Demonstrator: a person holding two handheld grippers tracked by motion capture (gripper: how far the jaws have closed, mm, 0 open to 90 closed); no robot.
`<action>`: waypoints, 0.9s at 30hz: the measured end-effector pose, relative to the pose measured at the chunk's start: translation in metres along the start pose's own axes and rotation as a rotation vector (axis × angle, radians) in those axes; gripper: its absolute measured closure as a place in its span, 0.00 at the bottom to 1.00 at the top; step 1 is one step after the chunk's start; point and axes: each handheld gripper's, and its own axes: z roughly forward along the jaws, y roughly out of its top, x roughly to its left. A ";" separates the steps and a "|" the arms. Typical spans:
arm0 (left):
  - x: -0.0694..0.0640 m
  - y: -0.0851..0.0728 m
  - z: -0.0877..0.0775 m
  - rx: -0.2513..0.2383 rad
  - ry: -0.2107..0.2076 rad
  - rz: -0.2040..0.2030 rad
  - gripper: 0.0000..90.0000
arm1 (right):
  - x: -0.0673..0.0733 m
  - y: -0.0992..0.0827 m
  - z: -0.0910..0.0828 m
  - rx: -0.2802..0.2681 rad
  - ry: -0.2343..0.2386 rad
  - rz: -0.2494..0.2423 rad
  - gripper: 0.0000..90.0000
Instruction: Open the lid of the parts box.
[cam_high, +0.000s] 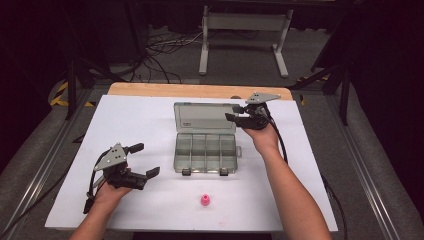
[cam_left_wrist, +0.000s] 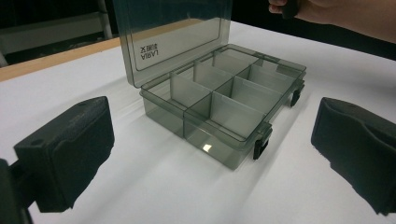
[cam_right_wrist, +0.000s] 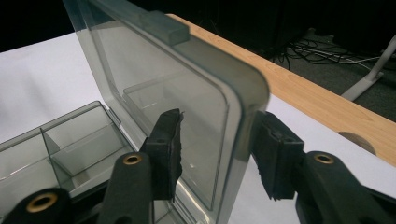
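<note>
One smoky clear plastic organizer box (cam_high: 206, 150) sits near the middle of the white tabletop (cam_high: 150, 120), its lid (cam_high: 205, 117) standing up at the far side. The tray is split into eight compartments, two rows of four (counted in the left tool's view), and two dark latches (cam_high: 223, 171) hang on its near edge. One small pink piece (cam_high: 205, 200) lies alone on the tabletop, in front of the box and apart from it.

There are two tools. The right tool (cam_high: 231, 113) is at the lid's right edge: in its own view the lid stands between its two jaws with a gap on each side, so it is not clamped. The left tool (cam_high: 145, 160) hovers well left of the box, jaws wide apart and holding nothing.
</note>
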 end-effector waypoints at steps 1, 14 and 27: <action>0.000 0.000 0.000 0.001 0.002 -0.001 0.00 | 0.000 0.000 0.001 0.001 0.001 -0.001 0.63; 0.004 -0.002 -0.003 -0.007 0.009 -0.007 0.00 | -0.007 -0.002 0.015 0.000 -0.006 0.015 0.60; 0.004 -0.002 -0.004 -0.016 0.010 -0.012 0.00 | -0.013 -0.010 0.033 0.002 -0.013 0.067 0.42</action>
